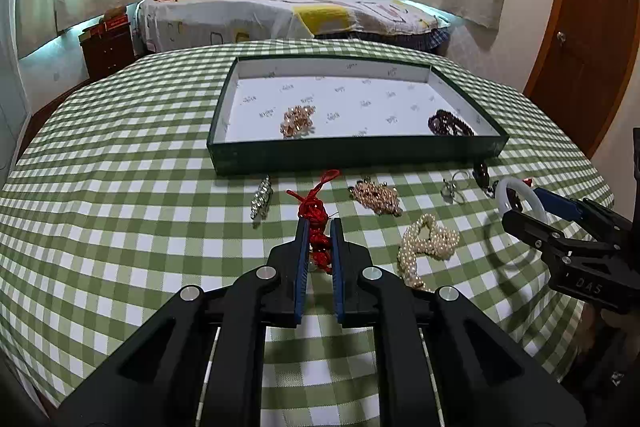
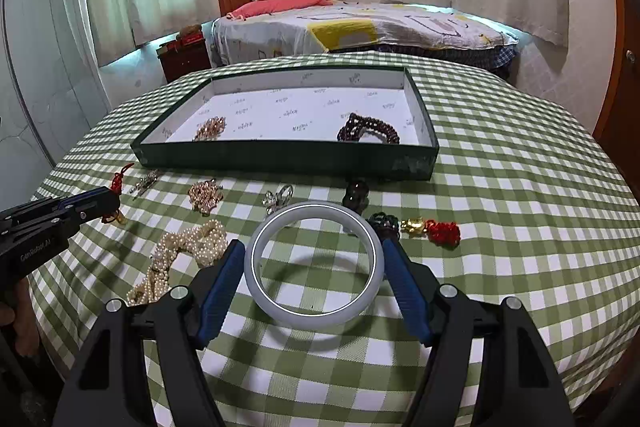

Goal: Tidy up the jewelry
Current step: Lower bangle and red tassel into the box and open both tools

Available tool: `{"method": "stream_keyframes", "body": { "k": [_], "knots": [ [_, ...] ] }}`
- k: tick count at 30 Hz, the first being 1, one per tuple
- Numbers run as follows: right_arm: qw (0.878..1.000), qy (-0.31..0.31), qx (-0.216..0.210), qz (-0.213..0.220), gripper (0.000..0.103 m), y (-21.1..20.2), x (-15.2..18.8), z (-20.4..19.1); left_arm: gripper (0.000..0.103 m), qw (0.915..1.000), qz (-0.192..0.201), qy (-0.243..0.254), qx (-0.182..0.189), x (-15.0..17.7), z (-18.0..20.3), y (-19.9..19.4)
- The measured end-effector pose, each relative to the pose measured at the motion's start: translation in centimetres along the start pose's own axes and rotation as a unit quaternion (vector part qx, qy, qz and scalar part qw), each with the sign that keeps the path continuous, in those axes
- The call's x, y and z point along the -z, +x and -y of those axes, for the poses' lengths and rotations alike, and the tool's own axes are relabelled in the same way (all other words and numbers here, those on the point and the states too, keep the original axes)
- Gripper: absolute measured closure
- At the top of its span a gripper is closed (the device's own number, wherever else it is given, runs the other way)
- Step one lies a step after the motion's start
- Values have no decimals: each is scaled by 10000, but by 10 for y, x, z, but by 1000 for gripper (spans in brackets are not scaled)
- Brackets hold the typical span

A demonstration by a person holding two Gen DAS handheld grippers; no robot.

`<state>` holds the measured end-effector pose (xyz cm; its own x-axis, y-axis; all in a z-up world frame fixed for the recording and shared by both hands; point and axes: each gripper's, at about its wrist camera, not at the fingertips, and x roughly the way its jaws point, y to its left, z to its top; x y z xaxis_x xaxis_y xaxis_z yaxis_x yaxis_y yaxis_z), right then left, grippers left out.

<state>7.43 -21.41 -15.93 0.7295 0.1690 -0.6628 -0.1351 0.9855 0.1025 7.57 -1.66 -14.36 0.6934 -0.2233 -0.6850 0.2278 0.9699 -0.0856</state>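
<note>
Both wrist views face the tray [image 1: 352, 149], close.

Table w/ green-white check cloth [image 1: 120, 187]. On it: dark green tray [image 1: 352, 151] at far side; in front a silver piece [image 1: 261, 201], red knotted cord [image 1: 316, 211], gold-pink bead bunch [image 1: 376, 199], pearl strand [image 1: 426, 245], metal rings [image 1: 454, 189], red-gold charm [image 2: 434, 229].

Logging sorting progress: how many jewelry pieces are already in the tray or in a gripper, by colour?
Rose-gold bead cluster, in the green tray: 1
Dark bead bracelet, in the tray: 1
Red knotted cord, in the left gripper: 1
White bangle, in the right gripper: 1
Total: 4
</note>
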Motion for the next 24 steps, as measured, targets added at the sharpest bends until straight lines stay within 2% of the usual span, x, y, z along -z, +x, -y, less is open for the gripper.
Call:
{"method": "stream_keyframes", "body": {
  "k": [13,24],
  "knots": [
    [9996,-11,13,279,34,-5,-29,1,92,9996,262,4,133,-25,5,-1],
    [9977,-193,-48,647,34,11,-83,-4,92,9974,572,187,402,-77,28,20]
  ]
}}
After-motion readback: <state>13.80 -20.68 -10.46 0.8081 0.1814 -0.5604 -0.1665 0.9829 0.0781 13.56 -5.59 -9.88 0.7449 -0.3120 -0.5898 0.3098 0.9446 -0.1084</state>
